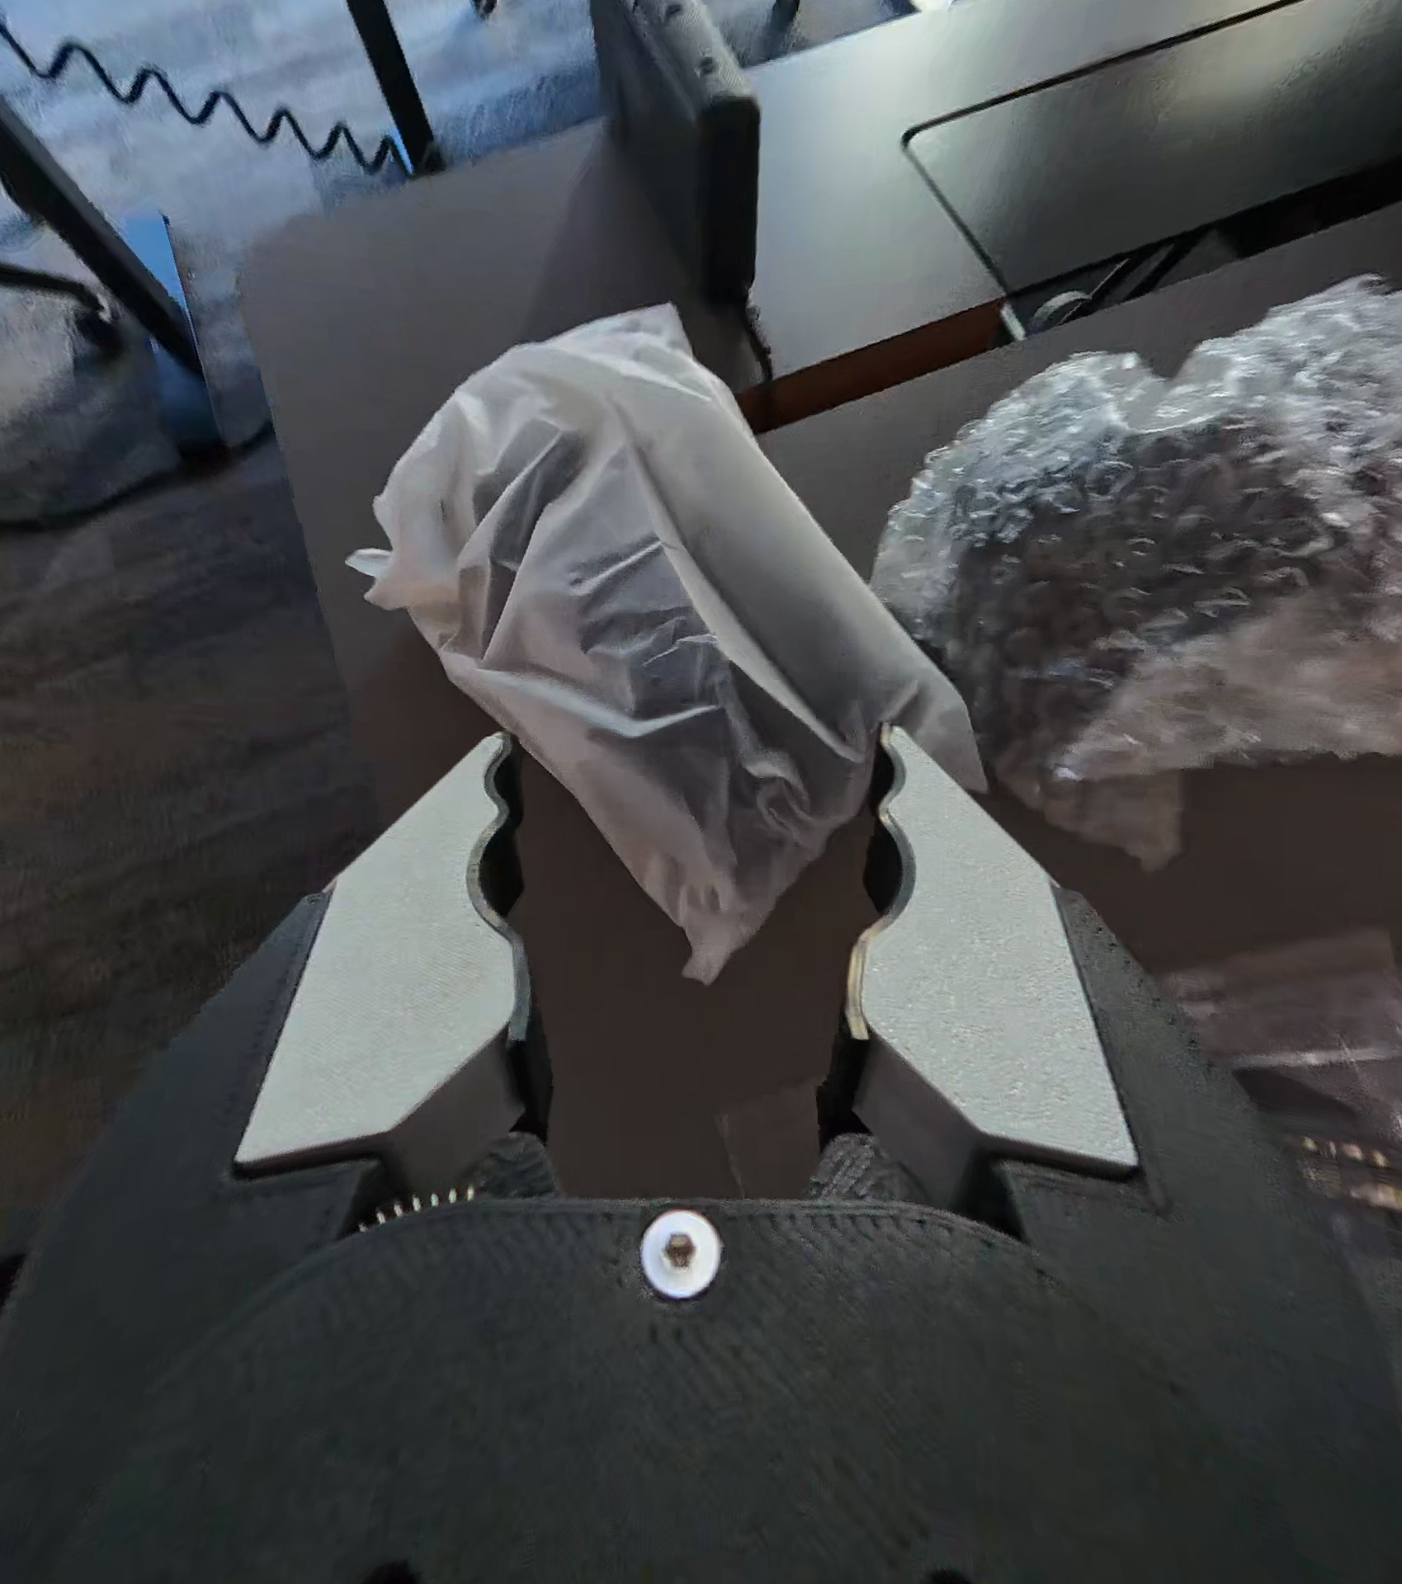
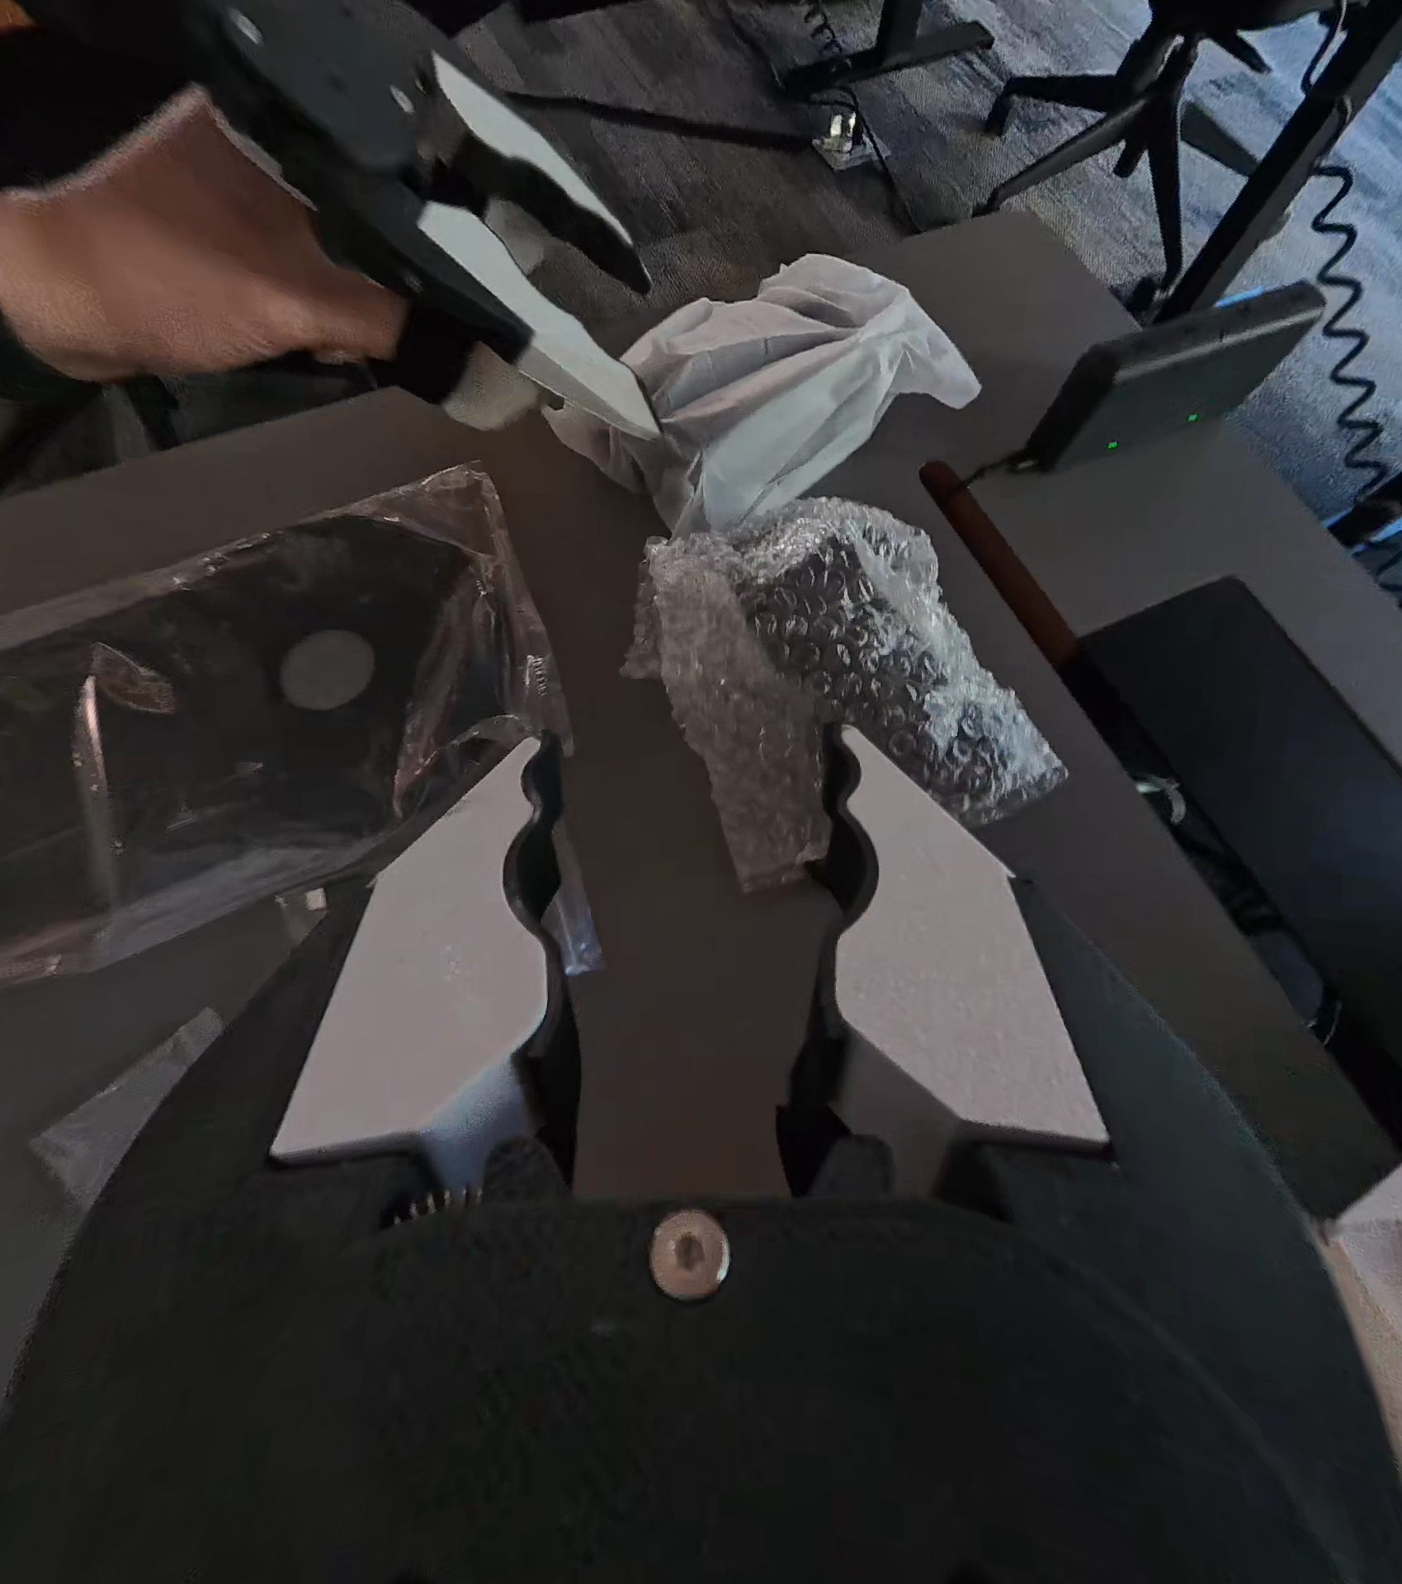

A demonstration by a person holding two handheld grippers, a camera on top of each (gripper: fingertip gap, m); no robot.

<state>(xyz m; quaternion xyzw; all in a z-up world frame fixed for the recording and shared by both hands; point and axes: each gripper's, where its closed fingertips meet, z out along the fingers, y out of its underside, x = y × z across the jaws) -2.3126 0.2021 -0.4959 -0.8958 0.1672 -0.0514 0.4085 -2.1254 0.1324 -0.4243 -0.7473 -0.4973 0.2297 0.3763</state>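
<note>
A white translucent plastic bag (image 1: 637, 600) with something dark inside lies on the dark table (image 1: 663, 1071), near its far corner. My left gripper (image 1: 697, 754) is open, its fingers on either side of the bag's near end. A bundle wrapped in bubble wrap (image 1: 1194, 557) lies to the right of it. In the right wrist view my right gripper (image 2: 693, 746) is open and empty just before the bubble-wrap bundle (image 2: 851, 651), its right finger at the loose flap. The left gripper (image 2: 646, 351), held by a hand (image 2: 166, 257), shows there at the white bag (image 2: 766, 369).
A clear plastic bag holding a black part (image 2: 208, 686) lies left of my right gripper. A black box with green lights (image 2: 1177, 377) sits on the neighbouring desk, by a dark mat (image 2: 1297, 814). A coiled cable (image 2: 1349, 300) and stand legs (image 1: 37, 197) are beyond the table edge. The left tips stand about 8 cm off the bundle wrapped in bubble wrap (image 1: 1194, 557). The right camera catches it too, in the right wrist view (image 2: 763, 548).
</note>
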